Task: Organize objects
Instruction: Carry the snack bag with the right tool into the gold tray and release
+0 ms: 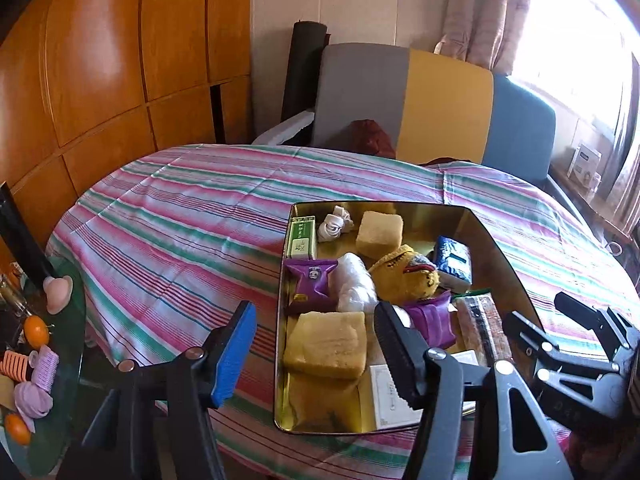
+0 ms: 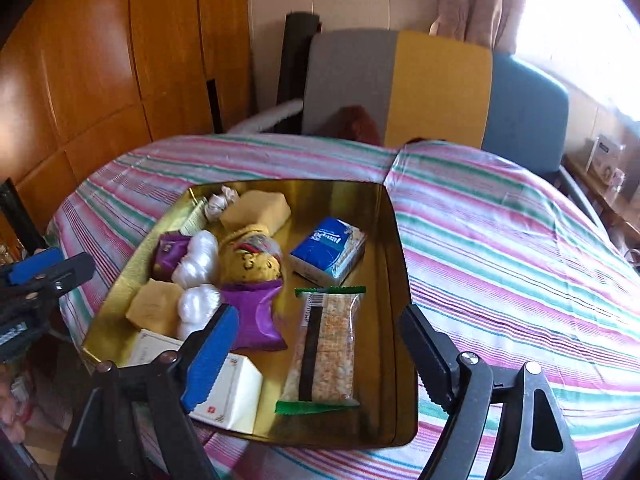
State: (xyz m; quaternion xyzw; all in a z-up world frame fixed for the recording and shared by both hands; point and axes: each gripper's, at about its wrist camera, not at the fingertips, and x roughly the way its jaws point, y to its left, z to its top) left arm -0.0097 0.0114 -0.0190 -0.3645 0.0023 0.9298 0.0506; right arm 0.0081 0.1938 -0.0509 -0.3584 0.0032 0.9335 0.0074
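Observation:
A gold metal tray (image 1: 505, 257) (image 2: 394, 248) sits on the striped tablecloth and holds several items. Among them are yellow sponge blocks (image 1: 328, 344), purple packets (image 1: 312, 280), a blue tissue pack (image 2: 328, 250), a white box (image 2: 236, 394) and a cereal bar (image 2: 326, 344) in clear wrap with green ends. My left gripper (image 1: 316, 312) hovers open over the tray's near left corner, above a yellow block, without its pads touching it. My right gripper (image 2: 318, 316) stands open over the tray's near side; the cereal bar lies flat below, between its fingers but untouched.
A low glass side table (image 1: 68, 360) at the left holds oranges (image 1: 36, 331) and hair rollers. A grey, yellow and blue chair (image 1: 404, 100) stands behind the table, a wooden wardrobe (image 1: 100, 60) to the left. Striped cloth (image 2: 520, 260) stretches right of the tray.

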